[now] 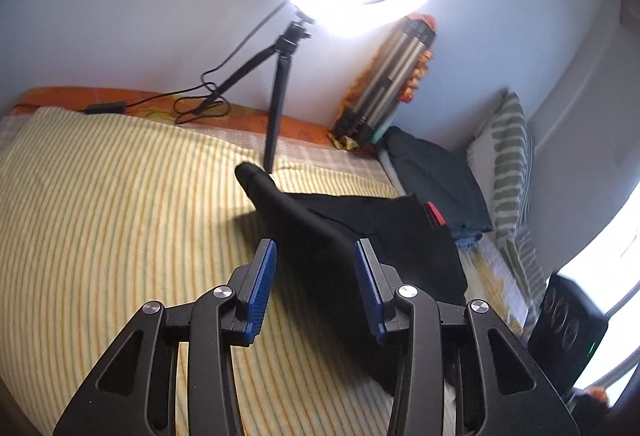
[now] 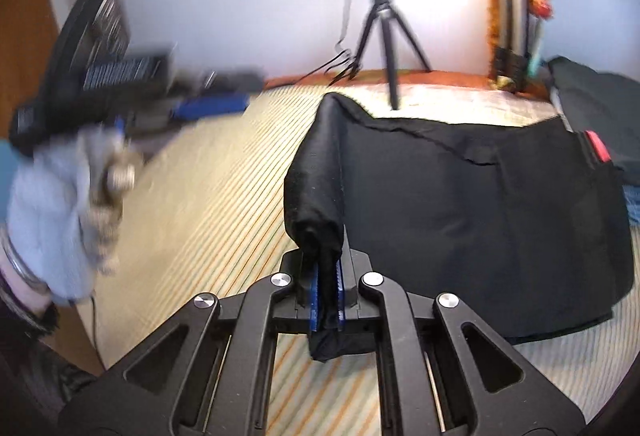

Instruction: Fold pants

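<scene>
Black pants (image 1: 384, 232) lie on the striped bedspread (image 1: 120, 203), partly folded, with a lifted ridge of cloth running toward the tripod. My left gripper (image 1: 316, 276) hovers over the near edge of that ridge, open, its blue pads clear of the cloth. In the right wrist view the pants (image 2: 460, 203) spread to the right, and my right gripper (image 2: 326, 290) is shut on a bunched fold of them, raised off the bed. The left gripper (image 2: 208, 103) shows blurred at the left, held by a gloved hand (image 2: 48, 211).
A ring light on a black tripod (image 1: 276, 107) stands on the bed behind the pants, its cable (image 1: 192, 103) trailing left. Folded dark clothes (image 1: 436, 175) and a striped pillow (image 1: 508, 163) sit at the right. A rolled mat (image 1: 396, 75) leans on the wall.
</scene>
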A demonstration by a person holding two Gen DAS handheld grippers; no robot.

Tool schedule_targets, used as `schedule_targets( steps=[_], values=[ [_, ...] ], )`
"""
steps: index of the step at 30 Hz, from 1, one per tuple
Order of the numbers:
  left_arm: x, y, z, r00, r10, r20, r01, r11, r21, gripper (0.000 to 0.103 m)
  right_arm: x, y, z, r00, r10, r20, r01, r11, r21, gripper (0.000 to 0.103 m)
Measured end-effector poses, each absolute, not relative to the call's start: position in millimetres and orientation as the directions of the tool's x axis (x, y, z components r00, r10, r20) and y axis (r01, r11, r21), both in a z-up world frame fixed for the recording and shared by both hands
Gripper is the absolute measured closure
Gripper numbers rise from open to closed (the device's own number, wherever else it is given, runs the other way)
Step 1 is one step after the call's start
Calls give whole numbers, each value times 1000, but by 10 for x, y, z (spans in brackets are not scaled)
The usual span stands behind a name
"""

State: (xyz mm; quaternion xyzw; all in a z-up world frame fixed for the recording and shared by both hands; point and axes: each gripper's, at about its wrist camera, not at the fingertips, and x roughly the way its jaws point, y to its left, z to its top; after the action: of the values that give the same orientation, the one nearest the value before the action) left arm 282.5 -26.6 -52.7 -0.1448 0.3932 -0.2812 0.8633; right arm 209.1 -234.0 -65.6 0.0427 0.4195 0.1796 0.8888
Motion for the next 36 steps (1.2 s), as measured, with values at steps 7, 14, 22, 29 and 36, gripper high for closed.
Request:
schedule_targets(
  steps=[7,14,22,29,36],
  values=[
    [2801,-778,-696,478,-595,-646,448,798,-404,64,2078,-3017,-396,670,304,-677,-148,949,280,97],
    [2705,-1449,-895,426,-598,-678,544,769,-337,64,1883,-3824,-402,736,181,-653,72,937,342,97],
    [2535,-2075,-1116,375,-560,-739,617,745,-252,64,1740,-4369,-884,711,104,-695,276,868,412,97],
    [2472,-2262,-1343,378,-492,-784,652,743,-152,64,1757,-4408,-963,665,156,-731,302,839,453,97],
    [2443,-2256,-1328,381,-494,-781,655,740,-148,64,1679,-4461,-969,620,180,-764,323,829,457,95]
  ],
)
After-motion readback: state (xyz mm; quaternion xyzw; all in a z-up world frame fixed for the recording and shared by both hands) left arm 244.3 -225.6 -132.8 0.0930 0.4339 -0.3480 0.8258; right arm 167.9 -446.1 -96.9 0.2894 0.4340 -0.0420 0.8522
